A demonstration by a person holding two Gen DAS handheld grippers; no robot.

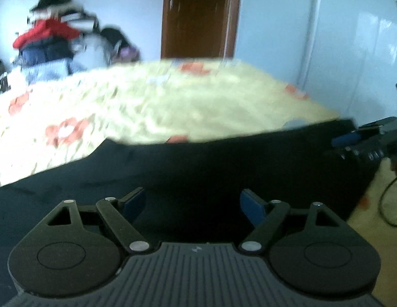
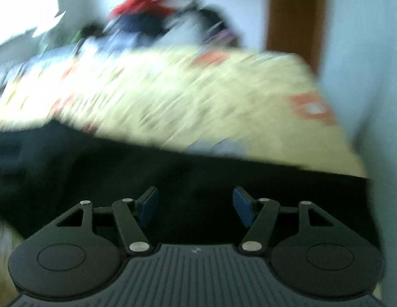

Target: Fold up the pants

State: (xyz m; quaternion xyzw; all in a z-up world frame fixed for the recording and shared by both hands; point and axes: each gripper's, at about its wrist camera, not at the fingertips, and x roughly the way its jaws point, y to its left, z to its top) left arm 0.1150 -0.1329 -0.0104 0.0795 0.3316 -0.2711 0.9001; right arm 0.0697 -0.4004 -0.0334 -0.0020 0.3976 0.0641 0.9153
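Observation:
The black pants lie spread across the near part of a bed with a yellow quilt. My left gripper is open, its blue pads apart just above the dark cloth, holding nothing. In the left wrist view the right gripper shows at the pants' right edge. In the right wrist view the pants fill the lower half and my right gripper is open over them, empty. This view is blurred by motion.
A pile of clothes in red, blue and black sits at the far left of the bed. A brown door and white wall stand behind. A dark cable lies at the right on the quilt.

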